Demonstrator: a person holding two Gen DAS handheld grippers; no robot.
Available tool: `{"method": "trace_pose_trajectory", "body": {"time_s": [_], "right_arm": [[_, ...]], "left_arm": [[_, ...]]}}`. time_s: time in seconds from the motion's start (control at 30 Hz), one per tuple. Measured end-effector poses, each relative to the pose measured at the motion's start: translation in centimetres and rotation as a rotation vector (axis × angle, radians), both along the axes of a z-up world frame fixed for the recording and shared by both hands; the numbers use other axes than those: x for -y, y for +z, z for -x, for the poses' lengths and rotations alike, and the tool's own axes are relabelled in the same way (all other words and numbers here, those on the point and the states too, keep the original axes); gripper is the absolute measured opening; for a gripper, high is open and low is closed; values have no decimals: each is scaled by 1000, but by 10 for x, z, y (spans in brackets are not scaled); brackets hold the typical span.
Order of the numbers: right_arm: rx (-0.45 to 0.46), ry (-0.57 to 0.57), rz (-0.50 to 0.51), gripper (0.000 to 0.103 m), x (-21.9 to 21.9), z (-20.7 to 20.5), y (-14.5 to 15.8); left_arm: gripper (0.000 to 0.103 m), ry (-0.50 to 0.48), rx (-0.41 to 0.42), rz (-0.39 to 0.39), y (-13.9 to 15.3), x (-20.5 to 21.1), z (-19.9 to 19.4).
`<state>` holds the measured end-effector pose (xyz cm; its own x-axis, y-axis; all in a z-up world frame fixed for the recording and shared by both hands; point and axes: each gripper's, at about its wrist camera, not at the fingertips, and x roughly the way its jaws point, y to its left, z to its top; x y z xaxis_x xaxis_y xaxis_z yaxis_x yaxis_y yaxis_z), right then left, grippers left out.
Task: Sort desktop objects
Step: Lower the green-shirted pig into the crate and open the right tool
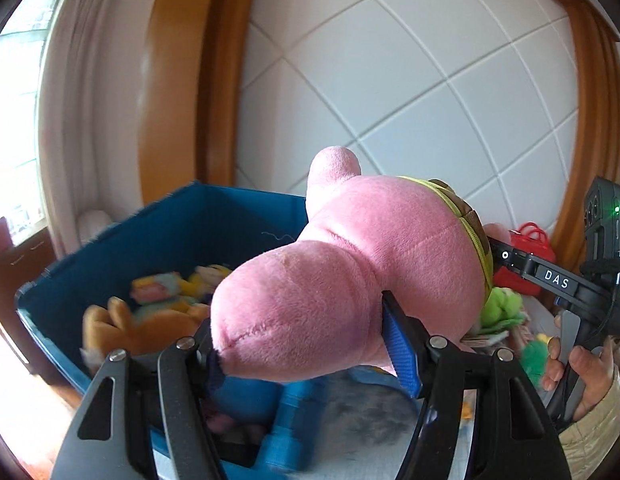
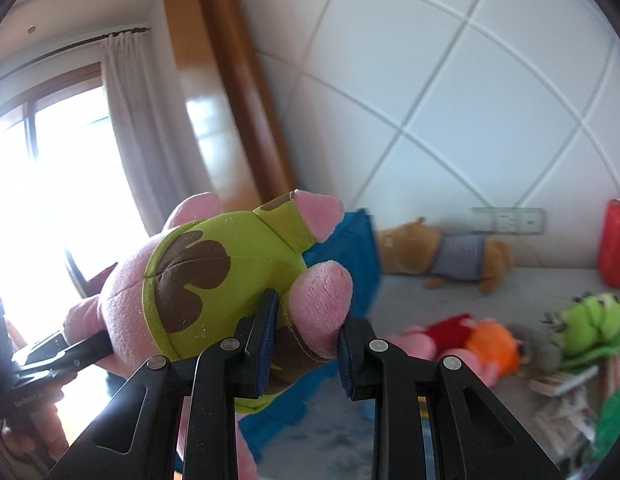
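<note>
A big pink plush star (image 1: 349,264) in green shorts with brown patches (image 2: 214,268) hangs in the air, carried by both grippers. My left gripper (image 1: 313,356) is shut on its pointed pink head, blue pads pressing on both sides. My right gripper (image 2: 306,352) is shut on one pink leg (image 2: 321,304) at the shorts end. The right gripper's black body (image 1: 549,280) shows behind the toy in the left wrist view, held by a hand (image 1: 589,376). Below and left of the toy stands a blue fabric bin (image 1: 170,232) with several soft toys (image 1: 162,296) inside.
On the grey surface (image 2: 449,312) lie a brown plush in a grey shirt (image 2: 441,256), a red and orange plush (image 2: 469,340), a green plush (image 2: 589,320), books (image 2: 561,384) and a red bag (image 2: 615,240). Behind are a white quilted wall and a curtained window (image 2: 50,200).
</note>
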<state>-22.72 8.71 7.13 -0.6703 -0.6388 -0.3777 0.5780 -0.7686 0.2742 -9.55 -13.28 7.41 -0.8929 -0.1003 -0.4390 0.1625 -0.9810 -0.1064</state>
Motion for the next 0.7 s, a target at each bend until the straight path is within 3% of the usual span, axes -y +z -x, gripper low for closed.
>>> {"method": "trace_pose_trajectory", "body": {"time_s": [0.23, 0.43, 0.57, 0.7], "right_arm": [[-3, -3, -4, 26, 104, 38, 29], [45, -68, -59, 26, 203, 110, 53], [147, -110, -106, 26, 248, 162, 44], [272, -163, -164, 26, 274, 219, 13]], "left_arm": [[67, -22, 30, 80, 43, 103, 49], [66, -76, 123, 107, 78, 203, 142], [66, -103, 241, 82, 64, 251, 214], [66, -139, 340, 24, 31, 284, 276]]}}
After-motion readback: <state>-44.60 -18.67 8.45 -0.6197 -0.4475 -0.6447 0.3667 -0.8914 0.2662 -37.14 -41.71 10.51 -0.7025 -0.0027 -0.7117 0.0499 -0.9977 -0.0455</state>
